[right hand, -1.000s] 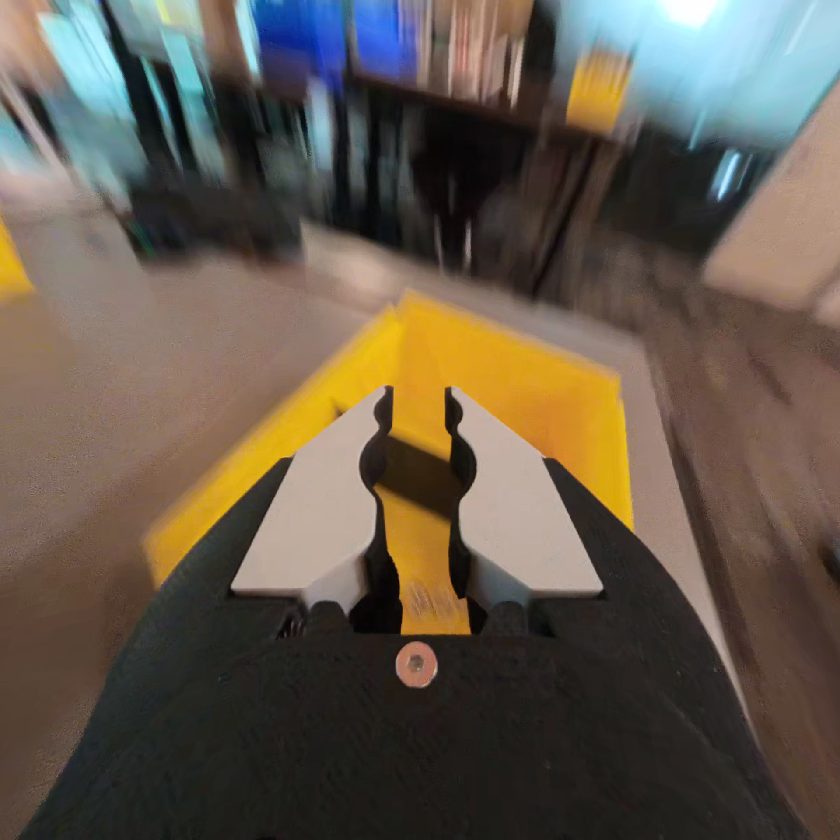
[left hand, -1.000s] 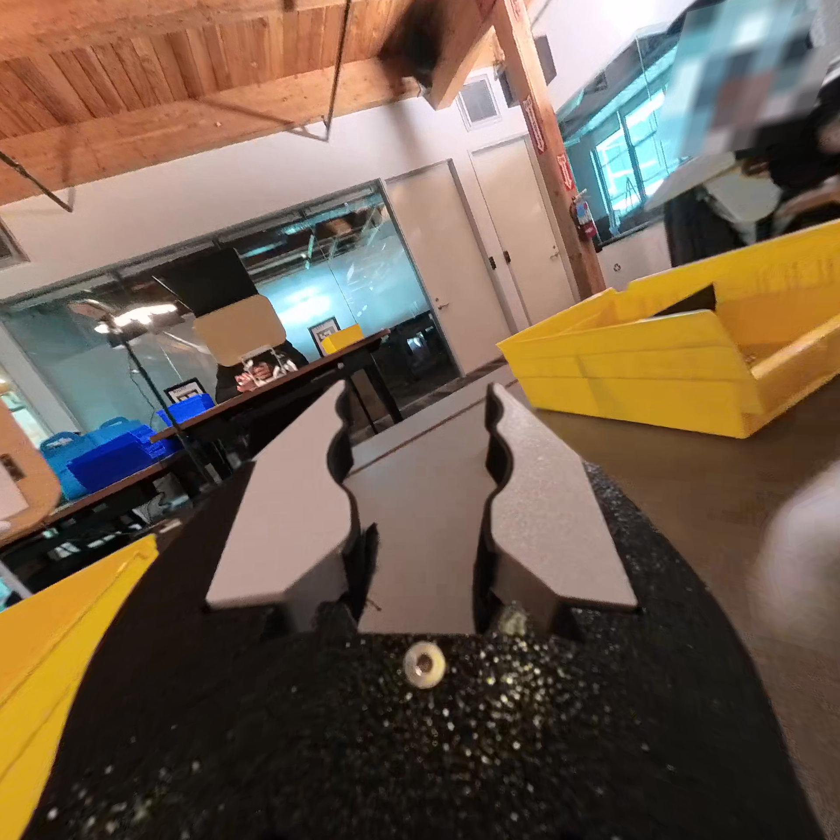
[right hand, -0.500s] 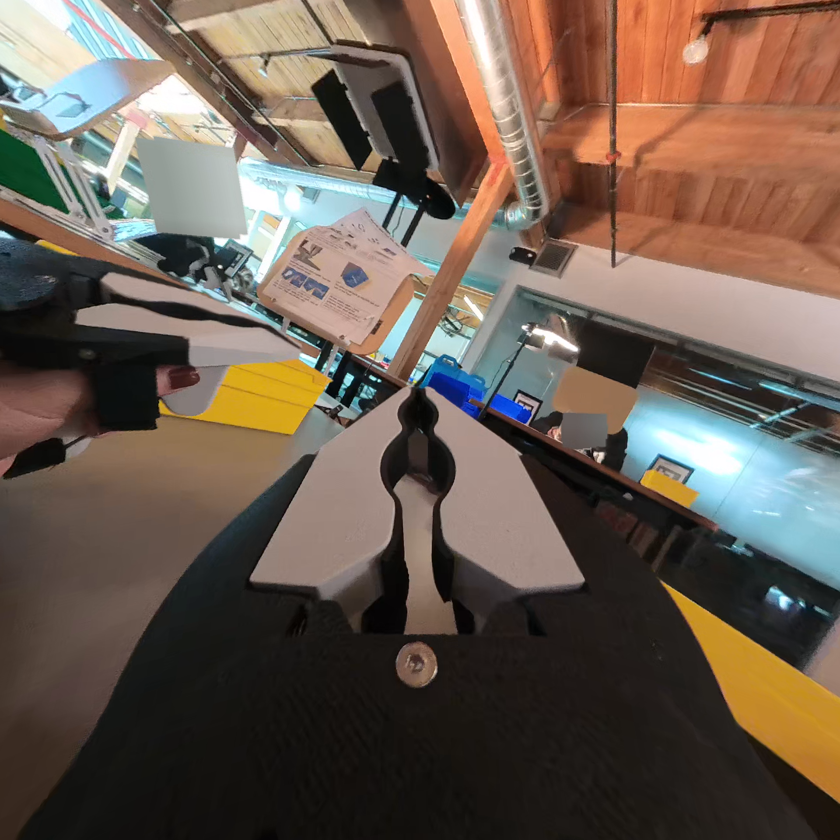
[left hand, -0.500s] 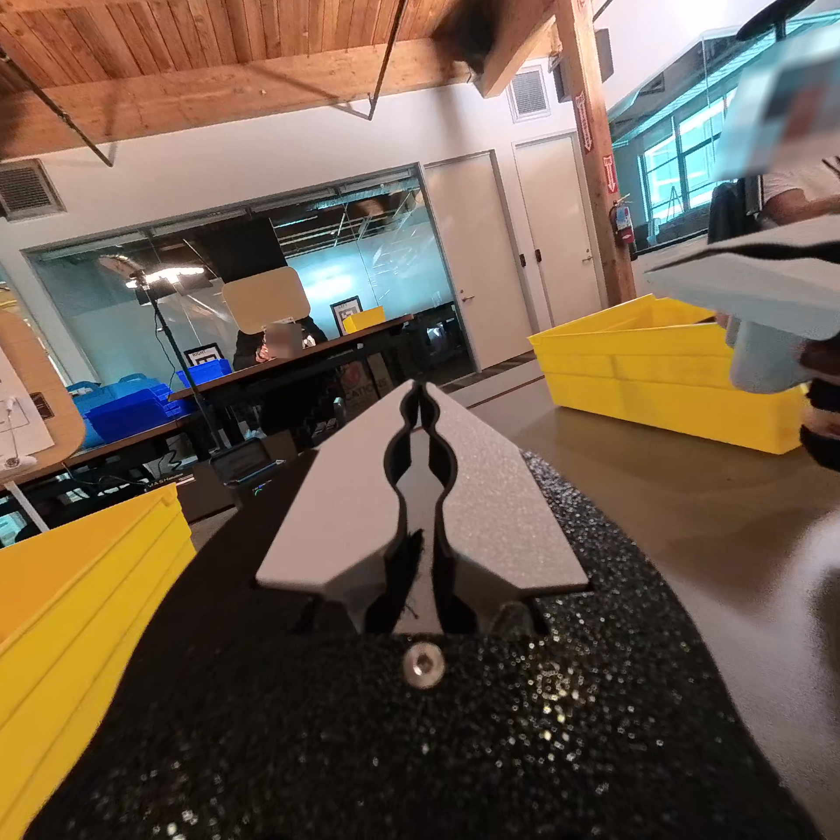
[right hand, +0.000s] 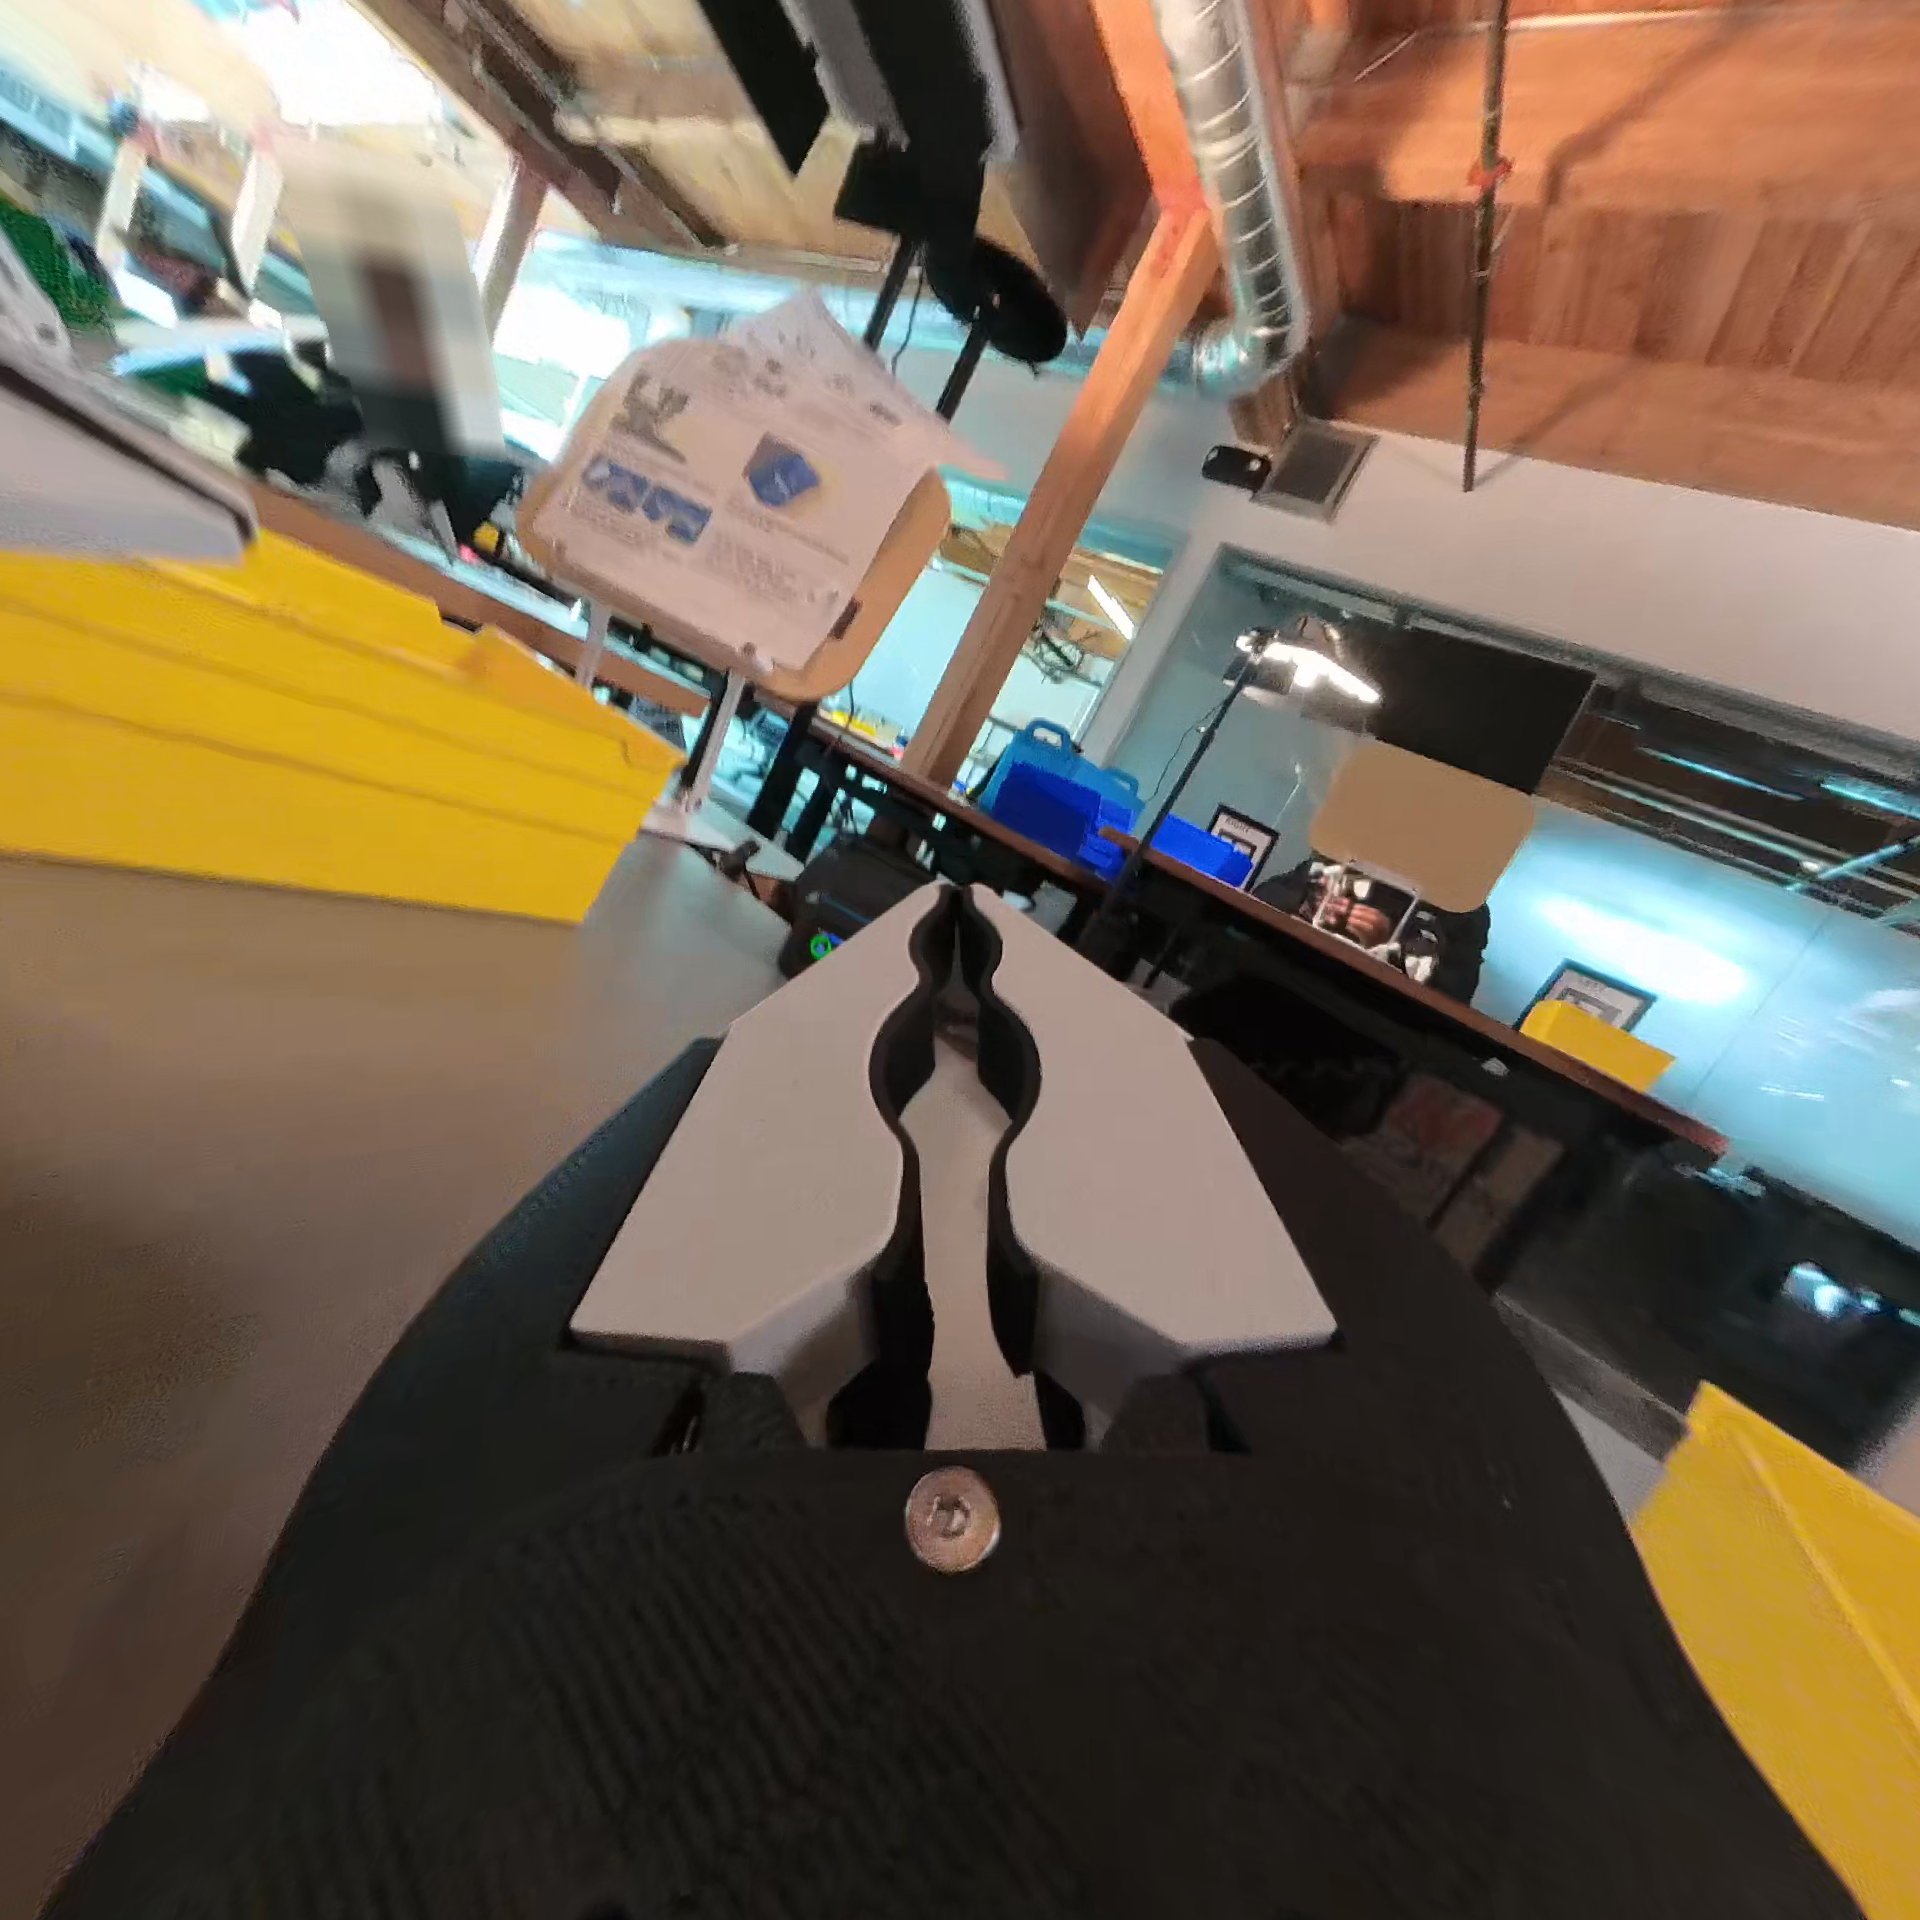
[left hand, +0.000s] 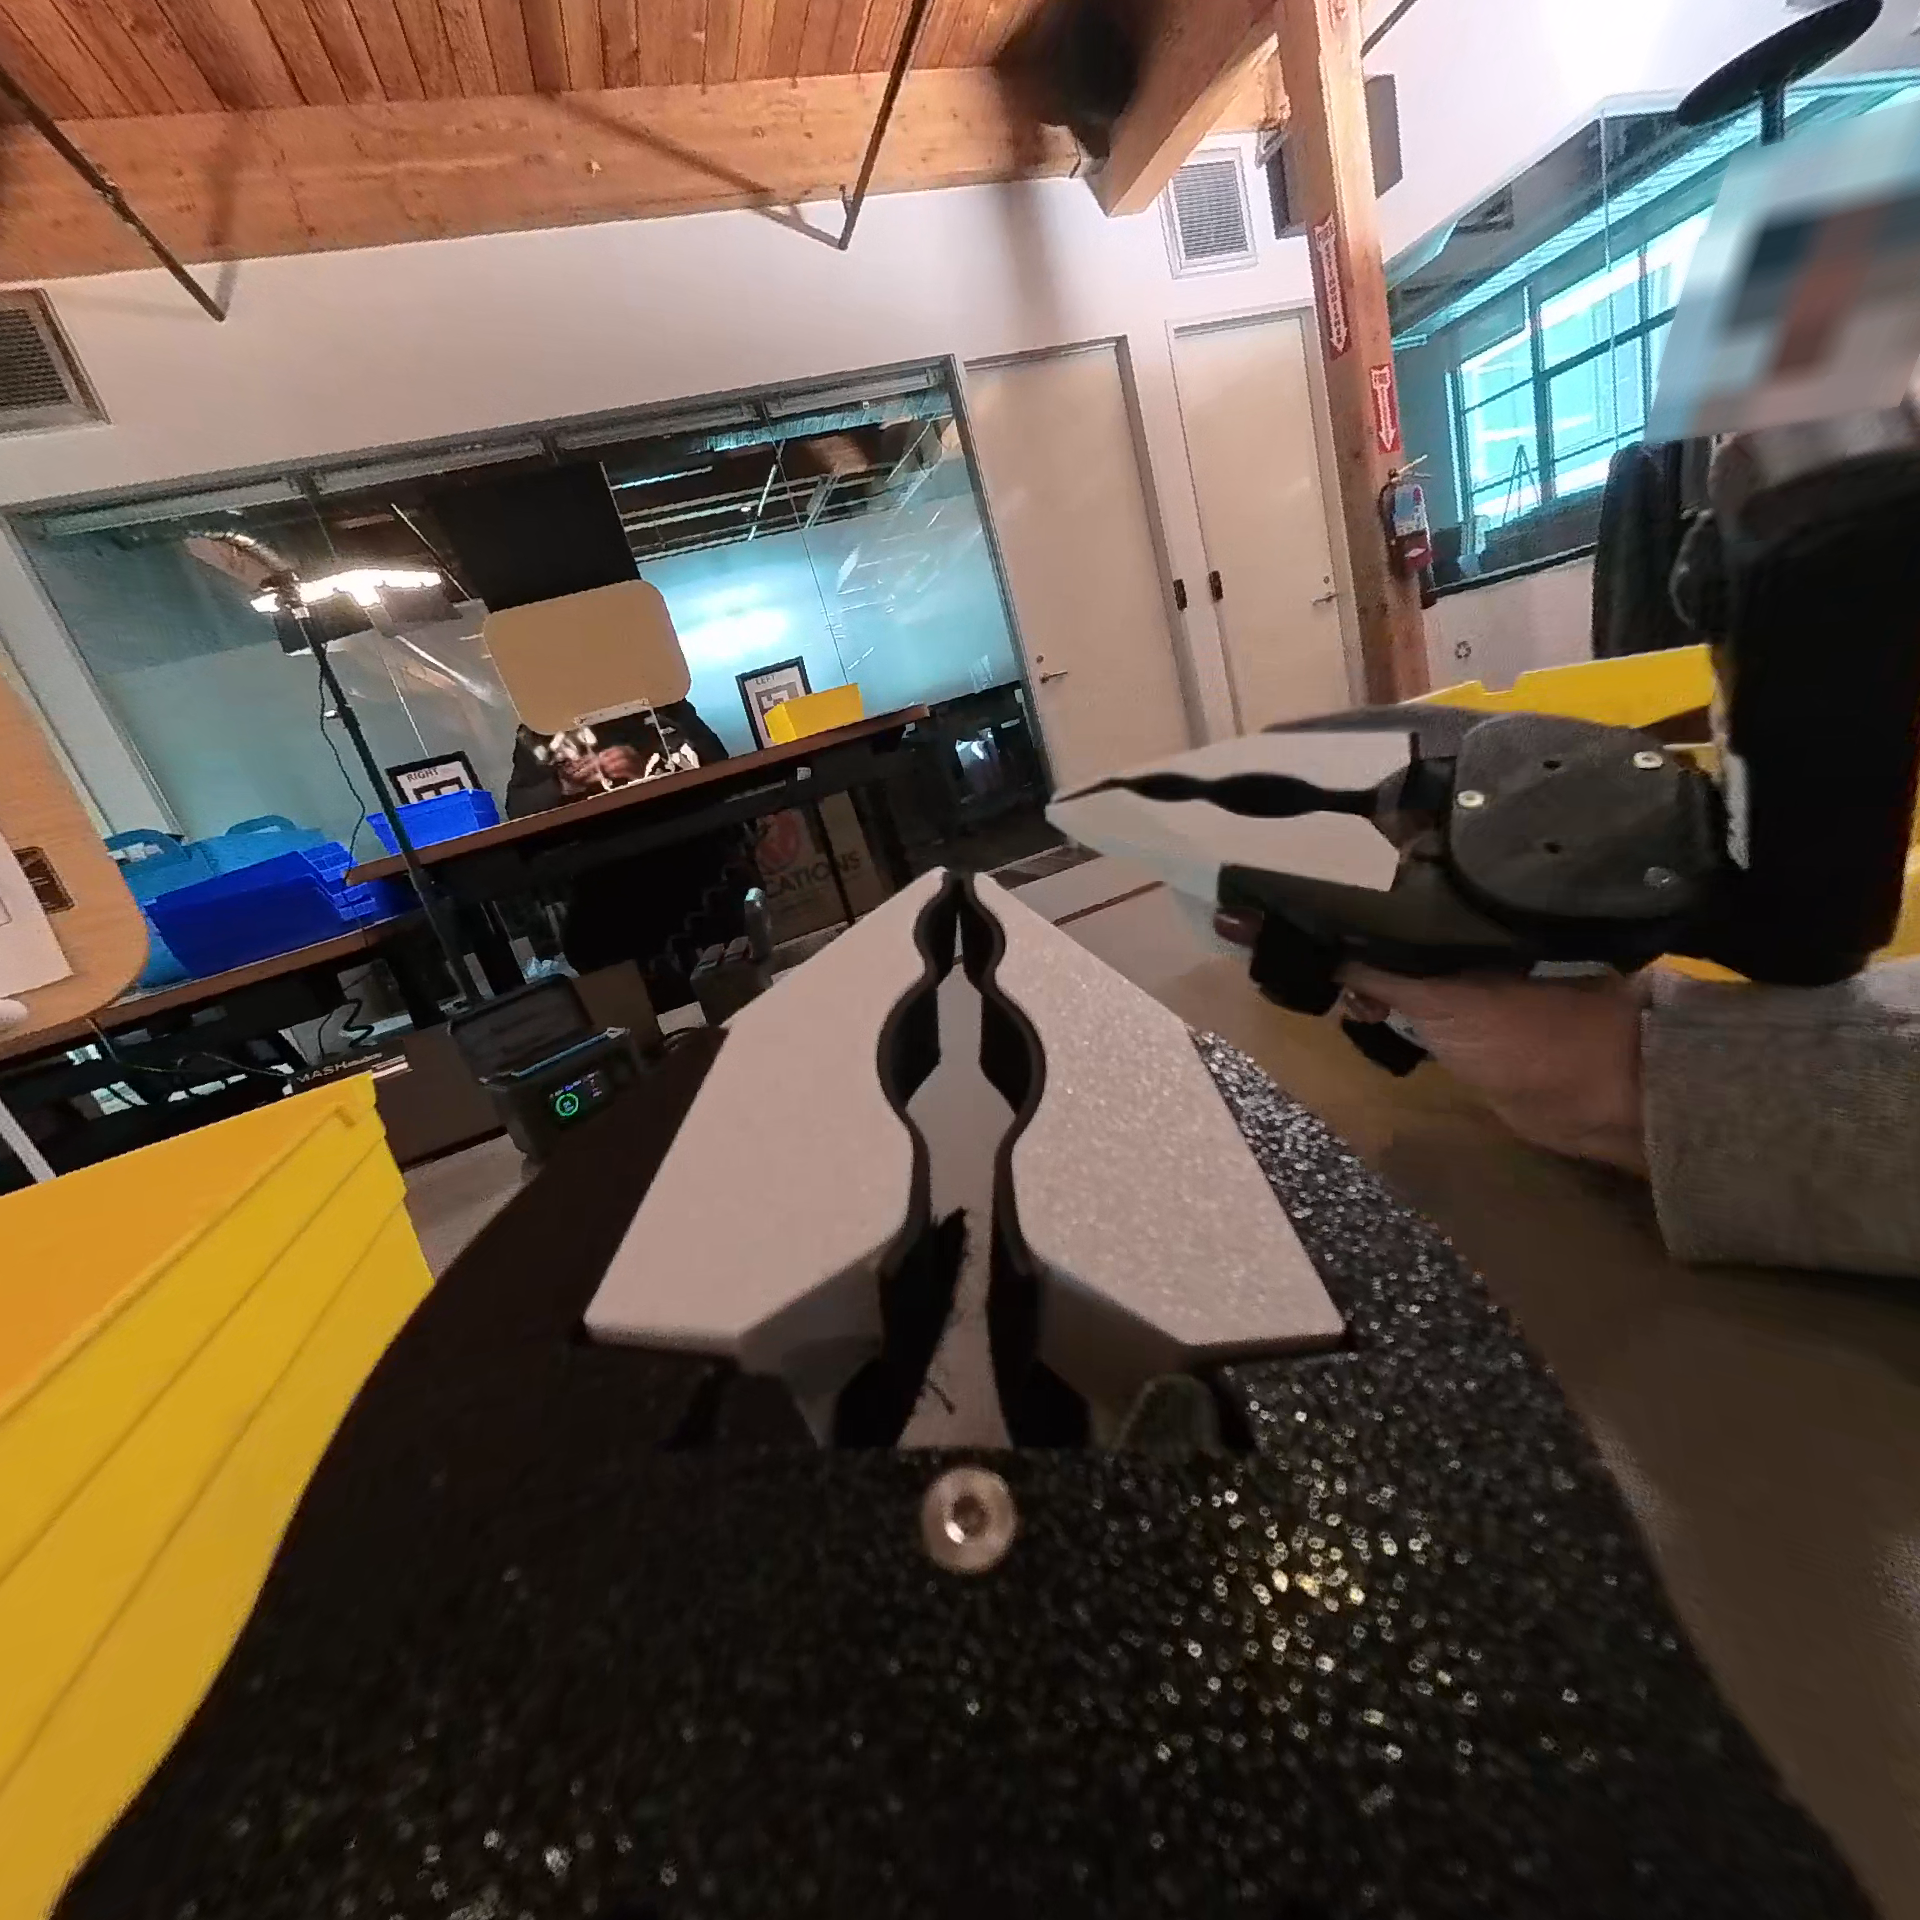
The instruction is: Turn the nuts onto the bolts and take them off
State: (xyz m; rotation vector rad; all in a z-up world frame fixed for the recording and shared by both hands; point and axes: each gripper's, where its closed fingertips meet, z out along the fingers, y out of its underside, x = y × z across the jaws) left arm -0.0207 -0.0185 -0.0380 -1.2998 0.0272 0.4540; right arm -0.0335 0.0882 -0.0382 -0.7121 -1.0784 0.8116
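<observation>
No nuts or bolts show in either view. My left gripper point(left hand: 958, 883) is shut and empty, with its grey fingertips touching, held low over the brown table point(left hand: 1714, 1455). My right gripper point(right hand: 954, 896) is also shut and empty, pointing out across the table toward the room. In the left wrist view the right gripper point(left hand: 1070, 805) also shows at the right, held sideways in a hand with a grey sleeve point(left hand: 1787, 1132), its jaws closed.
A yellow bin point(left hand: 177, 1382) stands at the left in the left wrist view, another yellow bin point(left hand: 1600, 686) behind the right gripper. In the right wrist view a yellow bin point(right hand: 312, 769) is at the left and one point(right hand: 1808, 1621) at the lower right. A sign board point(right hand: 748, 520) stands beyond the table.
Both grippers went from open to shut and tilted up from the bin and table toward the room. The right gripper has come into the left wrist view beside the left one.
</observation>
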